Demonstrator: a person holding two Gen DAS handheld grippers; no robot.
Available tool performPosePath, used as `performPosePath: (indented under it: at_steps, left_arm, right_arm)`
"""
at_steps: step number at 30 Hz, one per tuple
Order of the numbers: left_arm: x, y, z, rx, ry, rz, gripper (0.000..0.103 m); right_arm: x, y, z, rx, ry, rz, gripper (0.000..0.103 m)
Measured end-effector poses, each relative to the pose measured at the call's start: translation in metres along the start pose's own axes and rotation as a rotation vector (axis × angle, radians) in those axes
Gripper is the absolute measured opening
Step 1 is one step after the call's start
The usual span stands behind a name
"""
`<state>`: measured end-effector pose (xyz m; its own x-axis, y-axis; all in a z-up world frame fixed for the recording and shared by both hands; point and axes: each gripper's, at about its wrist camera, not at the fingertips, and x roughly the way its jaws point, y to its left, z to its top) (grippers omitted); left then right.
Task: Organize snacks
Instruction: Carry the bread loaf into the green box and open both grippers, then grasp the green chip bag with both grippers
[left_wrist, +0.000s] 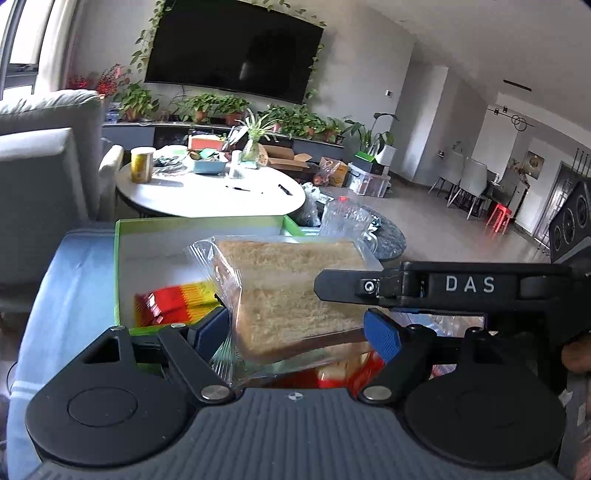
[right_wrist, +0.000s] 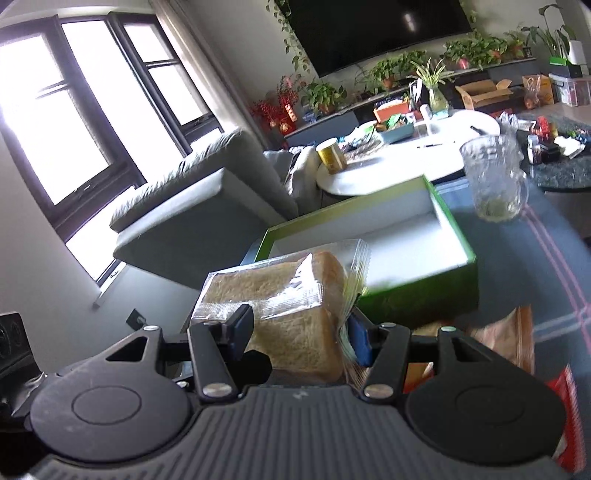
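Observation:
A clear-wrapped pack of sliced bread (right_wrist: 291, 306) sits between the blue pads of my right gripper (right_wrist: 301, 328), which is shut on it. The same bread (left_wrist: 291, 291) fills the middle of the left wrist view, between the pads of my left gripper (left_wrist: 295, 328), with the right gripper's black arm (left_wrist: 436, 284) reaching in from the right. The left gripper's jaws touch the wrapper at both sides. A green-rimmed white box (right_wrist: 369, 236) lies just beyond the bread. In the left wrist view the box (left_wrist: 155, 240) holds a red and yellow snack pack (left_wrist: 173, 302).
A glass mug (right_wrist: 495, 177) stands right of the box on the dark striped cloth (right_wrist: 535, 258). More snack packs (right_wrist: 509, 332) lie at the lower right. A white round table (left_wrist: 207, 192) with a yellow can (left_wrist: 142, 164) stands behind. A grey sofa (right_wrist: 199, 199) is at left.

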<state>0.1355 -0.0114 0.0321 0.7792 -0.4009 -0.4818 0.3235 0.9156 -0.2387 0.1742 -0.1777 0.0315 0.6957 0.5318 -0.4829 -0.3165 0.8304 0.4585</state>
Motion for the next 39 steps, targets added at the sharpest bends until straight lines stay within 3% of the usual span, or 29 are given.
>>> performPosePath:
  at_steps: [11,20,24,26,31,39]
  left_arm:
    - [0.065,0.004,0.034,-0.006,0.041,-0.005,0.078]
    - [0.115,0.021,0.029,-0.05,0.138,0.005,0.078]
    - [0.129,0.03,0.022,-0.072,0.188,0.019,0.078]
    - [0.127,0.035,0.018,-0.077,0.193,0.046,0.078]
    - [0.108,0.04,0.018,-0.108,0.167,0.035,0.078]
    - [0.075,0.019,0.004,-0.002,0.16,0.037,0.078]
  right_arm:
    - [0.034,-0.04,0.046,0.0,0.008,-0.015,0.069]
    - [0.071,-0.068,0.047,0.026,0.077,-0.037,0.069]
    - [0.076,-0.076,0.043,0.031,0.046,-0.133,0.069]
    - [0.073,-0.078,0.043,0.016,0.002,-0.184,0.07]
    - [0.06,-0.075,0.041,0.021,0.004,-0.136,0.072]
    - [0.039,-0.055,0.034,0.021,0.002,-0.101,0.072]
